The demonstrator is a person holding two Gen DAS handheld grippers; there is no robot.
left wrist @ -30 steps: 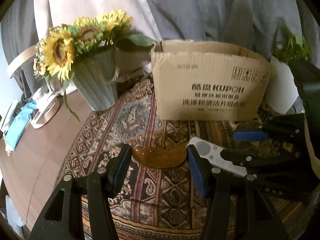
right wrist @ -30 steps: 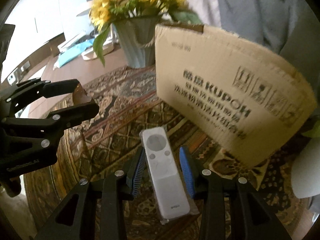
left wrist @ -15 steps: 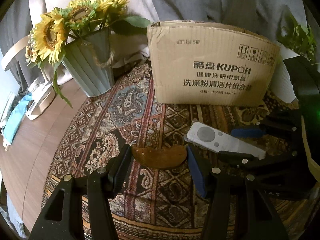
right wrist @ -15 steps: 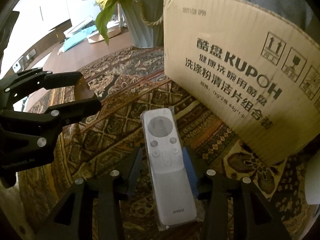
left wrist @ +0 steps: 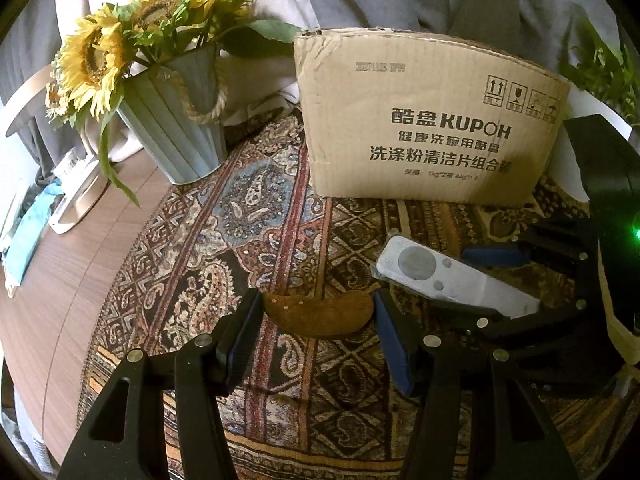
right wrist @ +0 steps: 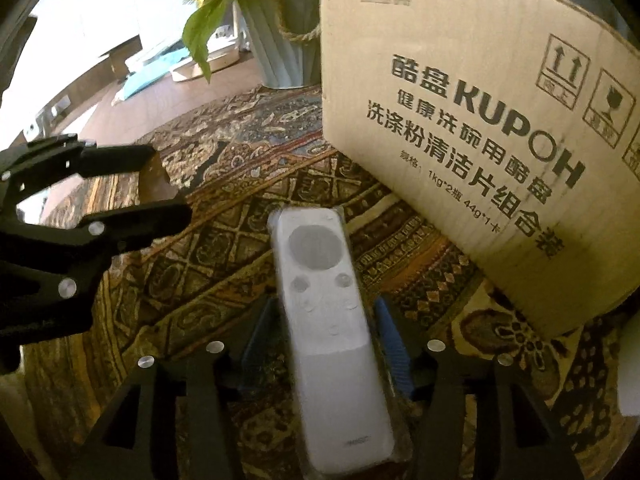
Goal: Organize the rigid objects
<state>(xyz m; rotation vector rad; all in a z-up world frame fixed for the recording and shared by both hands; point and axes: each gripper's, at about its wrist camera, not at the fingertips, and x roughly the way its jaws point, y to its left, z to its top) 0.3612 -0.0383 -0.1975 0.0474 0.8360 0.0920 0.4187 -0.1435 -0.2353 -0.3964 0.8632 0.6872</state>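
Note:
My left gripper (left wrist: 318, 330) is shut on a flat brown wooden piece (left wrist: 319, 314), held above the patterned cloth. The same piece (right wrist: 151, 182) shows between the left fingers in the right wrist view. My right gripper (right wrist: 327, 334) straddles a white remote control (right wrist: 328, 316) wrapped in clear plastic; small gaps show between the blue pads and the remote, and the remote lies low over the cloth. The remote (left wrist: 448, 280) also shows in the left wrist view, right of the wooden piece. A cardboard box (left wrist: 428, 120) with printed text stands behind both.
A grey vase of sunflowers (left wrist: 176, 128) stands left of the box (right wrist: 480, 120). A patterned cloth (left wrist: 248, 216) covers the round wooden table (left wrist: 52, 280). A white dish and blue cloth (left wrist: 28, 232) lie at the far left. A green plant (left wrist: 600, 68) is at the right.
Both grippers have come down and closer to the box. The remote has slid forward between the right fingers, which stand a little wider around it. The left keeps its hold on the wooden piece.

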